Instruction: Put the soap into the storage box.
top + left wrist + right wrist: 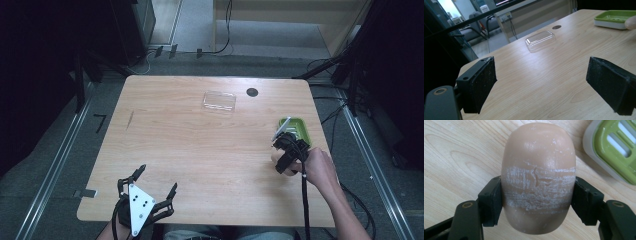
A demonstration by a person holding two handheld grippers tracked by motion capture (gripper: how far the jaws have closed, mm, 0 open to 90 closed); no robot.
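My right gripper (537,202) is clamped on a tan soap bar (538,177); both pads press its long sides across a whitish scuffed band. In the high view, this right gripper (286,152) sits near the worktop's right edge, about midway along it, with the soap bar (278,161) visible as a pale patch beneath the jaws. Whether the bar rests on the worktop or is raised off it, I cannot tell.

Just beyond the right gripper lies a green soap dish (299,126), close to the right edge; in the right gripper view the green soap dish (614,150) shows a slotted green insert in a white base.

My left gripper (146,192) is at the near left corner of the worktop (200,150), jaws spread wide with nothing between them.

A clear plastic lid (219,101) lies near the far edge, about centre. A dark round hole (252,92) sits just to its right.
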